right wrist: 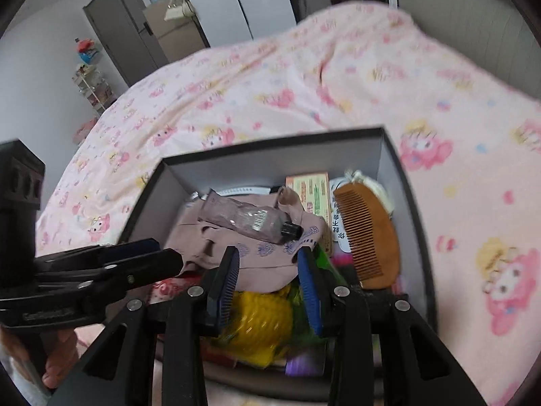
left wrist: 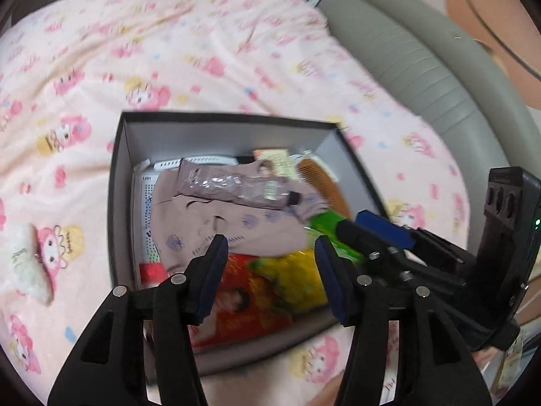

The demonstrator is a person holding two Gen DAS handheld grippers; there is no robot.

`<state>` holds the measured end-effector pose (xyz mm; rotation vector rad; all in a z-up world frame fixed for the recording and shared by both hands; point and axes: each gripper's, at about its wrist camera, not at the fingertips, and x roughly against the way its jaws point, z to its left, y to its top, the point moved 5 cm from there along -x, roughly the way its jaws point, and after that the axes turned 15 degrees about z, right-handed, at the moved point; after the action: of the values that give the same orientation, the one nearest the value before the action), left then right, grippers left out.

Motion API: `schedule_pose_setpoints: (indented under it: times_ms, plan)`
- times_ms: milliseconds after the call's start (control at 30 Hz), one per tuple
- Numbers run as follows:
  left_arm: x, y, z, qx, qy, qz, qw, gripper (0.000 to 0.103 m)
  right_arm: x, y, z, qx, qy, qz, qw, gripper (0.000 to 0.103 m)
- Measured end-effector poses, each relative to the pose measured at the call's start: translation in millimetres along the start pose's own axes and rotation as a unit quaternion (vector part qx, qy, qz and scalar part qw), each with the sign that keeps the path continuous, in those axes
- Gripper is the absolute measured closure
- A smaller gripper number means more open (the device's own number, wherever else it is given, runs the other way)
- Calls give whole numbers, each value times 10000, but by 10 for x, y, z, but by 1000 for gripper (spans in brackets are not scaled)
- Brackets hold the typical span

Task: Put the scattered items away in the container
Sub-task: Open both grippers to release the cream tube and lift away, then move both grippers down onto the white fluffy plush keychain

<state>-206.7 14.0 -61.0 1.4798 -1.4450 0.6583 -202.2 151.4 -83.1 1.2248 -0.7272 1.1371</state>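
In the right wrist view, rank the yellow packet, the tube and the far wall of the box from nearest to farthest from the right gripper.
1. Yellow packet: directly under the right gripper.
2. Tube: beyond, mid-box, on the cloth.
3. Far wall of the box: at the back.

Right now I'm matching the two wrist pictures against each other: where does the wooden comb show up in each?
Left wrist view: the wooden comb lies at the box's far right corner, partly hidden by the right gripper.
Right wrist view: the comb lies lengthwise along the box's right wall.
Shared landmark: the tube with the black cap on the beige cloth, left of the comb.
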Motion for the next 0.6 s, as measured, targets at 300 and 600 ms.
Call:
schedule_pose_setpoints:
  times_ms: [300,600]
  plan:
    - [564,-531,-204,-200,-83,-266,9994,48,605,-417,495,429,-162,-409,9981,70]
    - [1124,-1077,365,327,180,-425,9984,48,638,-684,1279,964,245,-306,9946,70]
